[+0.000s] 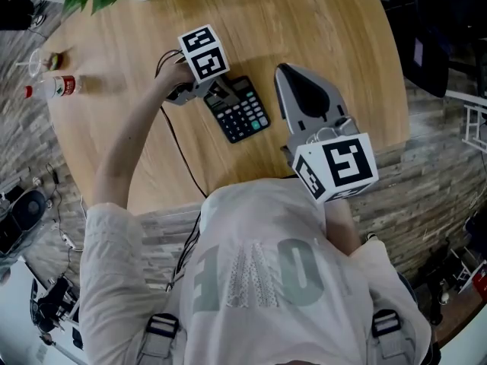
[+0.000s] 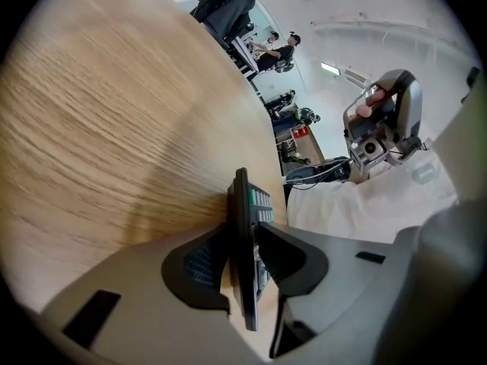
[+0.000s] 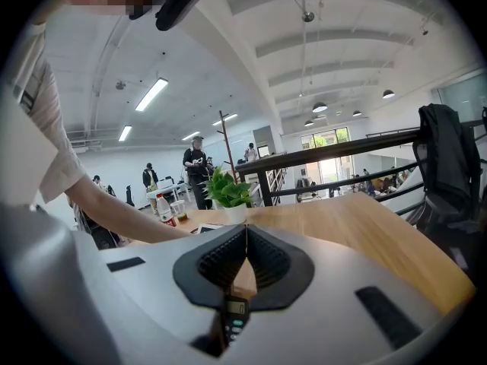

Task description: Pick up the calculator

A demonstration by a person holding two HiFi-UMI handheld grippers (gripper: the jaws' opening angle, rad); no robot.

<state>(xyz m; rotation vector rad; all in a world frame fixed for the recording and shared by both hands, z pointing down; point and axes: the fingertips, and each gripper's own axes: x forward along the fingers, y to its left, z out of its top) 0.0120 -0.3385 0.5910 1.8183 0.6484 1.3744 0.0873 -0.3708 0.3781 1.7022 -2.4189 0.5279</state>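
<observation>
As the calculator (image 1: 242,112) rests on the surface (image 1: 319,29), the left hand-held gripper (image 2: 245,238) clamps its near edge for lifting; the right hand-held gripper (image 3: 245,238), jaws together, idles beside.

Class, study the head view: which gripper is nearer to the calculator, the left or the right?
Left. The left gripper has its jaws closed on one end of the calculator. The right gripper, jaws together, is apart from it, off to its right.
</observation>
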